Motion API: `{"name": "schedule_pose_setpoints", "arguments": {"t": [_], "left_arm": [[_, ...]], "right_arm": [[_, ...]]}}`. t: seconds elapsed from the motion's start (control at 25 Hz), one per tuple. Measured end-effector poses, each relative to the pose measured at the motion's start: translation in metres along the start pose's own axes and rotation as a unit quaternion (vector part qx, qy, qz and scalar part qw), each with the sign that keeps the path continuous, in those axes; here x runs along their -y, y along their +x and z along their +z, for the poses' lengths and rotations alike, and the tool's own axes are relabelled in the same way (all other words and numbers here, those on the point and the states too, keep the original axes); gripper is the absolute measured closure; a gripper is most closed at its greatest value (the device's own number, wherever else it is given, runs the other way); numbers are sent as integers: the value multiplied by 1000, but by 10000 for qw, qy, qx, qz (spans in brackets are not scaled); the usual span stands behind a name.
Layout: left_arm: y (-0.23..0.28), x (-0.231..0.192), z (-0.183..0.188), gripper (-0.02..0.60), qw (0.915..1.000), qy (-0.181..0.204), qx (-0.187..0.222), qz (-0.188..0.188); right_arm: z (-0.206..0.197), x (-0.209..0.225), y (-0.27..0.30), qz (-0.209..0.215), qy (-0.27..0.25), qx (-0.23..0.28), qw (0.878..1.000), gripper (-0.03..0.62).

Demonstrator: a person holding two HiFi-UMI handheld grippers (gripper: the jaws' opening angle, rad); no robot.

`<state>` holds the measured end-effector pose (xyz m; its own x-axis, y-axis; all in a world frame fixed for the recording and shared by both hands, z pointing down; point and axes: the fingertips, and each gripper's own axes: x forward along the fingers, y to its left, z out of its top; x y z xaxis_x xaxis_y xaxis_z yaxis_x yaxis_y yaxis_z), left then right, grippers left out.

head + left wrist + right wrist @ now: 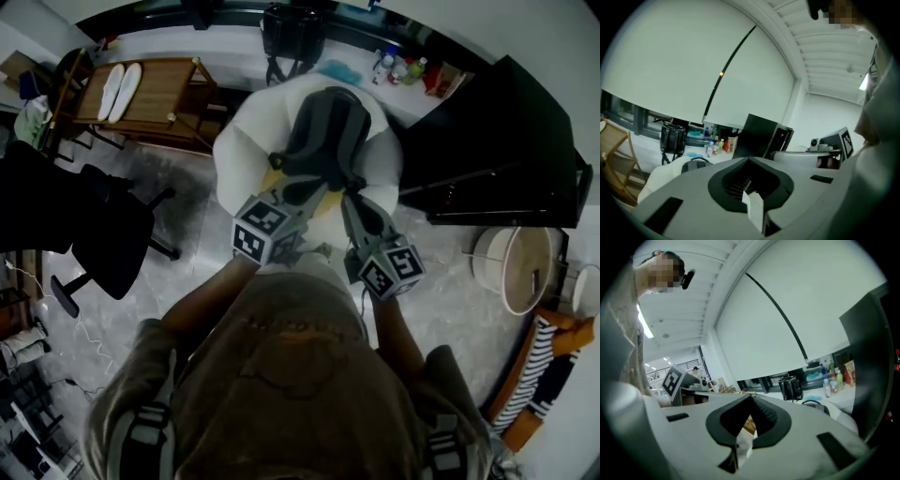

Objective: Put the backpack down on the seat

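Item one, the backpack (328, 136): grey and black, lying on the round white seat (246, 141) at 12 o'clock from you, its top end pointing away and its bottom edge toward your grippers. Item two, your left gripper (298, 194): it sits at 11 o'clock at the near edge of the backpack, marker cube facing up. In the left gripper view its black pads (723, 183) meet at the tip, so the jaws are closed. Only a pale strip shows in the hollow behind them, and you cannot tell from there whether any strap is nipped. Item three, your right gripper (351, 195): it sits just beside the left one at 1 o'clock, also at the backpack's near edge. In the right gripper view its jaws are likewise brought together at the tip, with a bit of tan and white showing through the gap behind. Surroundings: a black office chair (108, 234) at 9 o'clock; a wooden table (155, 98) at 10 o'clock bearing two white insole-shaped pieces (120, 90); a black bag (292, 33) on the ledge at 12 o'clock; small bottles (398, 67) at 1 o'clock; a black cabinet (497, 141) at 2 o'clock.
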<state>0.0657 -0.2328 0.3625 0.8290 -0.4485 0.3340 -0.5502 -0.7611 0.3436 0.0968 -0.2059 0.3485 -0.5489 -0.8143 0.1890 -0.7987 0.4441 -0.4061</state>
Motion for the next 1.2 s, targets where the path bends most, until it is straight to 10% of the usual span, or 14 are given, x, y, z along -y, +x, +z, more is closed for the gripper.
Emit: {"name": "schedule_pose_setpoints", "arguments": {"t": [0.48,1.2], "left_arm": [[-52,45,34,581,9947,833,586,-131],[-52,48,37,581,9944,823,635,-173]], "right_arm": [[23,-43,-43,208,-390,126,9989,591],[33,-39,-46,-13,-412,360,9985,592]]}}
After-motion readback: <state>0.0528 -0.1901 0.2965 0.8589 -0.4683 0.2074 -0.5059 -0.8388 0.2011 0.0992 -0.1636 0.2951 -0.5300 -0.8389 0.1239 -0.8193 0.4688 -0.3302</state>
